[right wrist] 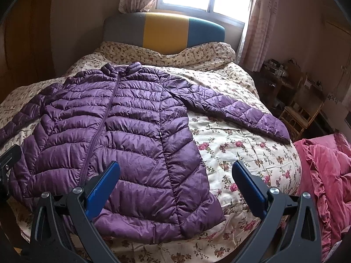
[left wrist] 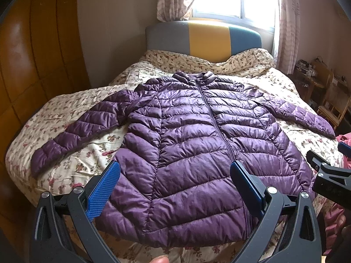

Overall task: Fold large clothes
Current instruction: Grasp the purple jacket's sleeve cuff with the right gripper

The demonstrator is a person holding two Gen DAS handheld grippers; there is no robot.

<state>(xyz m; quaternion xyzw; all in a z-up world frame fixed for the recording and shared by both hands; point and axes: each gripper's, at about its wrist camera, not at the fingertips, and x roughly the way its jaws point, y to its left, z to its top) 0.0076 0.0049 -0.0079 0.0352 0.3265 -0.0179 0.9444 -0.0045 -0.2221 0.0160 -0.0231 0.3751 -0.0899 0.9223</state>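
I have both tongs hovering at the foot of the bed, and by my reading the folding has not begun. The purple puffer jacket point(left wrist: 193, 144) lies flat ahead of them on the floral quilt point(left wrist: 92, 153), zipped, front up, collar at the far end near the headboard point(left wrist: 206, 37). Its hem sits just under my left gripper point(left wrist: 175, 179), whose jaws are spread wide with nothing between them. My right gripper point(right wrist: 176, 180) is equally wide and empty, above the jacket's right hem corner. Both sleeves are spread outward: the left sleeve point(left wrist: 74, 129) off to my left, the right sleeve point(right wrist: 237, 111) beyond and right of the right tongs. Every fold remains.
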